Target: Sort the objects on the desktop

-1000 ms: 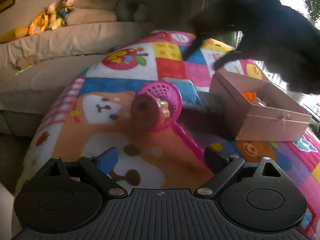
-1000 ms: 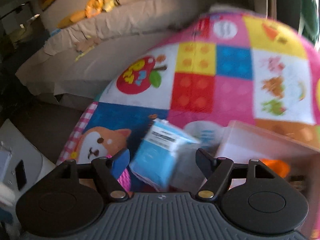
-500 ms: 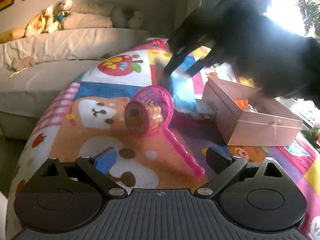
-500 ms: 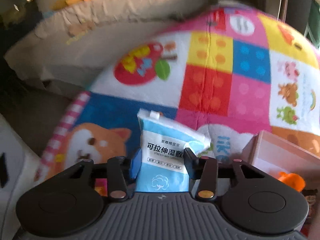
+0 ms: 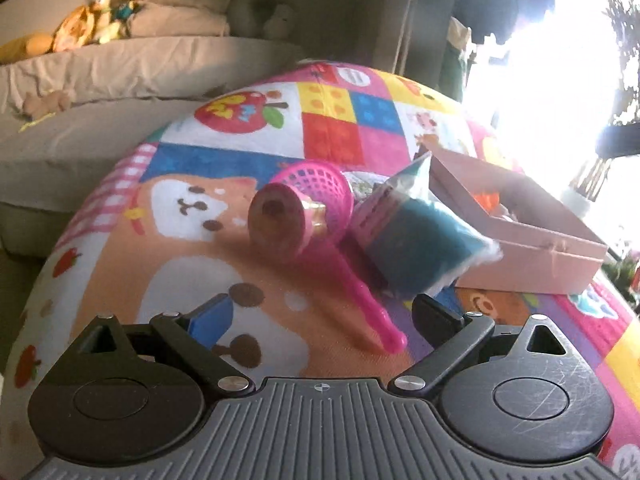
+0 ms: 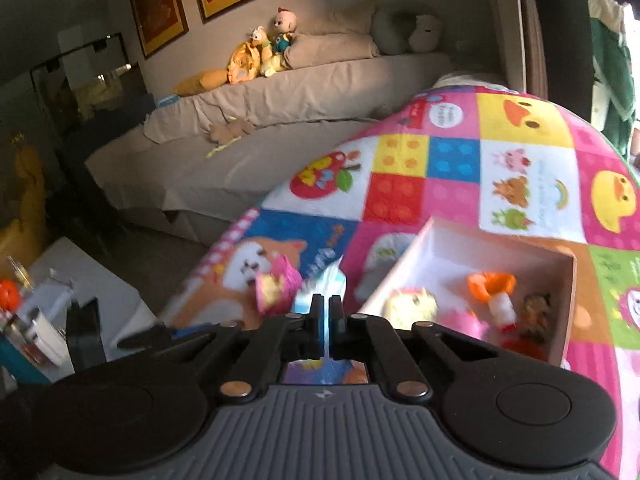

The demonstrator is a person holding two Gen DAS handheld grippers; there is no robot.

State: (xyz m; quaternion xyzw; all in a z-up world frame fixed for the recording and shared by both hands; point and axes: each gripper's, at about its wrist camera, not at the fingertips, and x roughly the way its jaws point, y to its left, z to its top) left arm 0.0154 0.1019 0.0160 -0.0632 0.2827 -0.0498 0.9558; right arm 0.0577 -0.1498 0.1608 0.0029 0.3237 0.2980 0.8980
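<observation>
- Right gripper [image 6: 326,330]: jaws just closed, now clamped nearly together on a thin edge of the soft light-blue plastic packet [image 6: 323,280], seen edge-on as a pale blue sliver between the pads.
- Packet: held above the mat, just left of the open pale-pink cardboard box [image 6: 400,264]; from the left wrist view, tilted and blurred in front of the box's near-left corner; print on it too smeared to read.
- Box: holds an orange plastic toy [image 6: 490,284], a fluffy yellow-white toy [image 6: 408,304] and other small pieces.
- Left gripper [image 5: 324,316]: spread wide, nothing between the fingers, over the mat near the scoop's handle tip.
- Pink plastic net scoop [image 5: 320,184]: lying on its side, a round brown-and-pink toy [image 5: 276,220] resting against its basket.
- Colourful patchwork play mat [image 5: 332,136]: apple, dog and duck panels; small lettering on a white round patch, not legible.
</observation>
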